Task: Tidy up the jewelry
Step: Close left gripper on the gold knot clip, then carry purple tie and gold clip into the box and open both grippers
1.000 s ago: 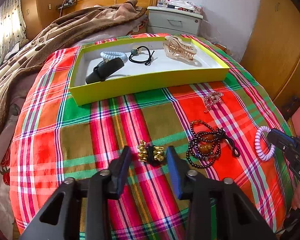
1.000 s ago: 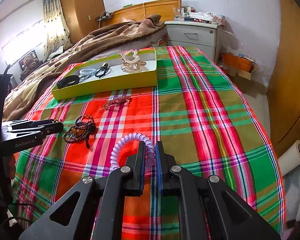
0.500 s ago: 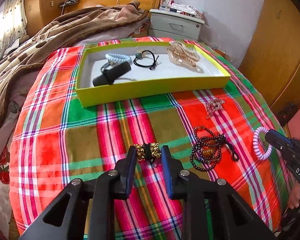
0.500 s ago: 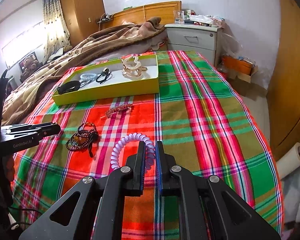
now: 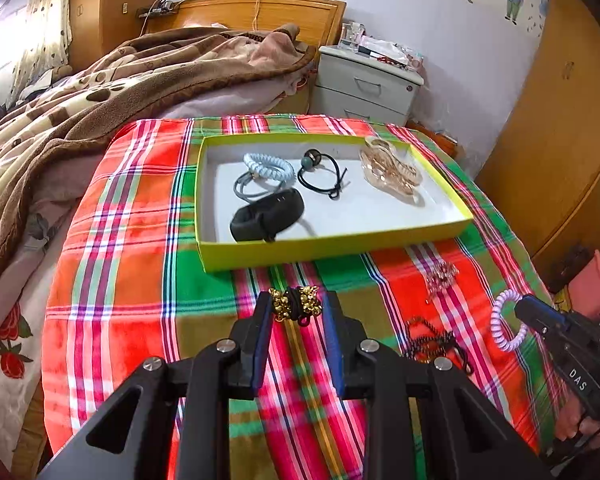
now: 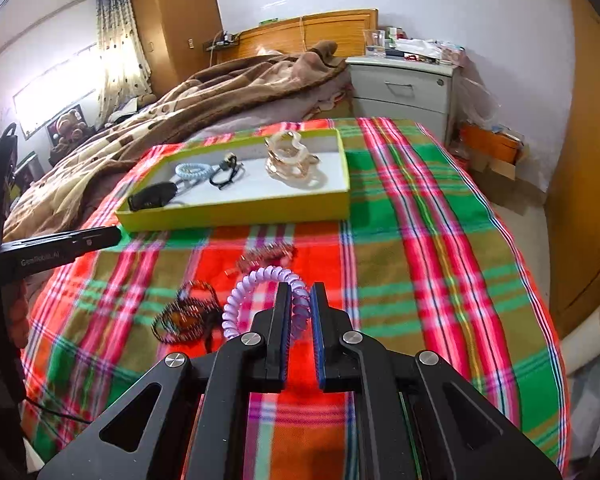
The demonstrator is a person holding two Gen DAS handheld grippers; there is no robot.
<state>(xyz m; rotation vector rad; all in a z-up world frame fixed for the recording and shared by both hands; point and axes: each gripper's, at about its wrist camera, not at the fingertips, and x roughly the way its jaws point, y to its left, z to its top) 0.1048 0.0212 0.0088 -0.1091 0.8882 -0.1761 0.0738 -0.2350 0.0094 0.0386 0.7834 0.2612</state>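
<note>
Left wrist view shows the left gripper clamped on a gold-beaded hair tie, pinched between its 2 fingers and apparently lifted off the plaid bedspread, just short of the yellow tray. Right wrist view shows the right gripper closed on a lilac spiral hair tie, most of the coil sticking out to the left of the fingers. Both pieces look picked up, so the step in hand is most likely the carry to the tray. The next move calls for bringing each gripper over the tray's near wall, finding a bare patch of its white floor, and parting the fingers so the ties drop without snagging what already lies there. Inside the tray are a black wristband near the front left, a pale blue spiral tie overlapping a grey band behind it, a black elastic with a bead in the middle, and a large amber claw clip at the right. A dark beaded bracelet and a small sparkly clip lie on the bedspread, between the grippers and the tray, not yet collected.
</note>
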